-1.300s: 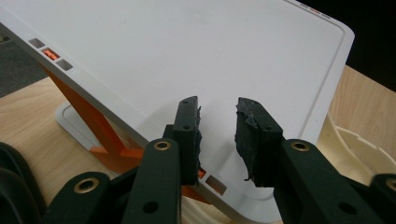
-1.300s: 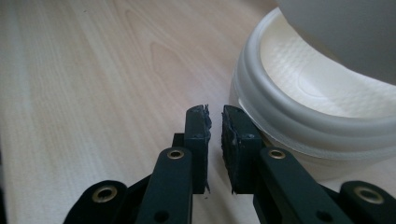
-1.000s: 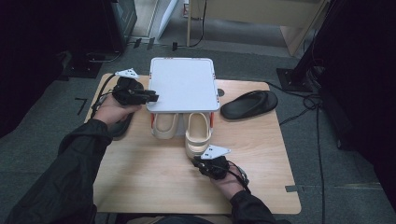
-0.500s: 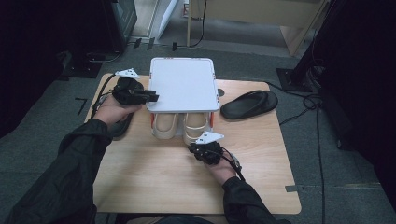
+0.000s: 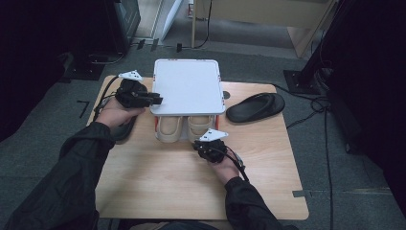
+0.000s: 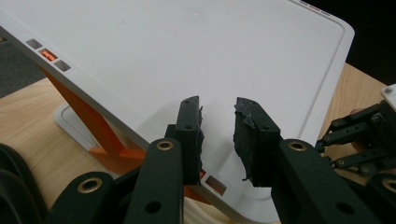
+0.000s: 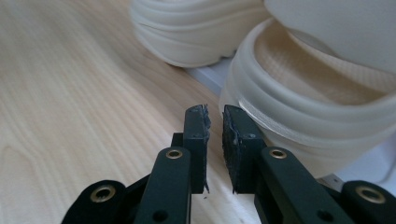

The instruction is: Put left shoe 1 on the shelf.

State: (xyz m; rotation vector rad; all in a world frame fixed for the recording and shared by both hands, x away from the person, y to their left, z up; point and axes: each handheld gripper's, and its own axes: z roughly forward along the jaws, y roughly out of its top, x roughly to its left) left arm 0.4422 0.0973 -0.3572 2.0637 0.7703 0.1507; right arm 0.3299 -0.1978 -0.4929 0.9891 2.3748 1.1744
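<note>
Claw on my right (image 5: pixel 205 142) sits low over the surface (image 5: pixel 158 187), just in front of the right-hand cream shoe (image 5: pixel 200 128), its jaws drawn nearly together with a thin slit between the pads and nothing in them. In the right gripper view that claw (image 7: pixel 215 122) points at the shoe's ribbed heel (image 7: pixel 299 121), close to it; whether a pad touches the sole I cannot tell. The left-hand cream shoe (image 5: pixel 170 128) lies just beside the first, and both are tucked toes-in under the white rack (image 5: pixel 187 86), heels sticking out toward the near edge.

My left claw (image 5: pixel 152 99) is at the rack's left side, near the far left corner of the surface. In the left gripper view this claw (image 6: pixel 217 122) hangs just above the white top panel (image 6: pixel 187 51), jaws partly open, a clear gap between the pads and nothing gripped. An orange strut (image 6: pixel 93 126) slants beneath the panel.

A black sandal (image 5: pixel 255 107) lies toward the far right edge, apart from the rack. Another dark sandal (image 5: pixel 122 130) lies under my left wrist by the left edge.
</note>
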